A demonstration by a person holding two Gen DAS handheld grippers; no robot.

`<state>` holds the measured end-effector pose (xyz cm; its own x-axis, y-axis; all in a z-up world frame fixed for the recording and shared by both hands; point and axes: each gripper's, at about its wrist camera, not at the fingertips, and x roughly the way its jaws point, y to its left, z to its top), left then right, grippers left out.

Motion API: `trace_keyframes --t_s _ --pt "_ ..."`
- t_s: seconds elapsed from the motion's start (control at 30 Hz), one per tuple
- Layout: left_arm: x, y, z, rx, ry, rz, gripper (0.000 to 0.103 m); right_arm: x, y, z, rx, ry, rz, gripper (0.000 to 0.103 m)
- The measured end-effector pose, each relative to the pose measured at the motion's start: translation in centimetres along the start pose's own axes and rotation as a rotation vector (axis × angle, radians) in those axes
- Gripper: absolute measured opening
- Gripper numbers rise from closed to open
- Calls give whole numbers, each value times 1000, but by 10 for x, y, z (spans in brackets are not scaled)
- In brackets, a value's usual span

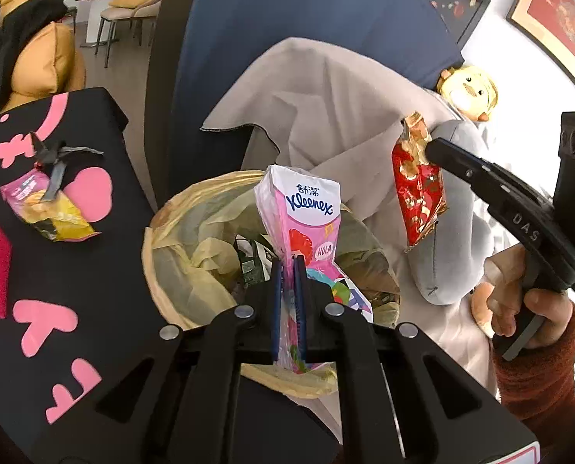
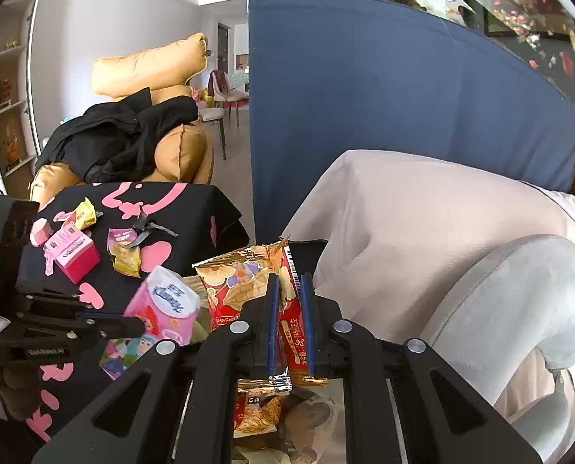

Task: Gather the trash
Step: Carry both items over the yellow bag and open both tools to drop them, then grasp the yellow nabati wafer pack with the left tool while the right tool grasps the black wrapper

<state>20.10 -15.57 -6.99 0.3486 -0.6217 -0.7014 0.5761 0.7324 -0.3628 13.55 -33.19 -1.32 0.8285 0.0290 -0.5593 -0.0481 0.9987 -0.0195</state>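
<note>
tissue pack hangs over the bin — table left, snack wrapper right.

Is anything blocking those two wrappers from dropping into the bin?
Nothing visible. The Kleenex pack, pinched in the left gripper, hangs right over the open bin. The red wrapper, pinched in the right gripper, hangs beside the bin, with clear air between.
</note>
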Motion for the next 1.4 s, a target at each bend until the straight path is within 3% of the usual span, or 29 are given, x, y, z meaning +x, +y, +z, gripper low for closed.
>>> trace_keyframes --t_s 0.13,0.3,0.7,0.9,1.1,1.27,1.4 --pt "14 0 1 19 11 16 6 2 -1 -2 10 3 3 12" --pt "21 4 -4 16 28 38 27 6 1 -4 7 8 8 12" --pt "-20 22 -18 -25 -18 112 44 22 19 -11 -3 43 54 12" --pt "-46 39 -30 -50 -55 175 46 42 33 -20 -11 97 70 12" --pt "-65 58 -39 -80 -71 185 48 65 41 -33 -3 176 76 15" --pt "-88 89 -50 -135 -95 226 52 70 46 -38 -2 202 68 23" --pt "-106 119 -62 -182 -118 291 52 68 53 -36 2 210 74 23"
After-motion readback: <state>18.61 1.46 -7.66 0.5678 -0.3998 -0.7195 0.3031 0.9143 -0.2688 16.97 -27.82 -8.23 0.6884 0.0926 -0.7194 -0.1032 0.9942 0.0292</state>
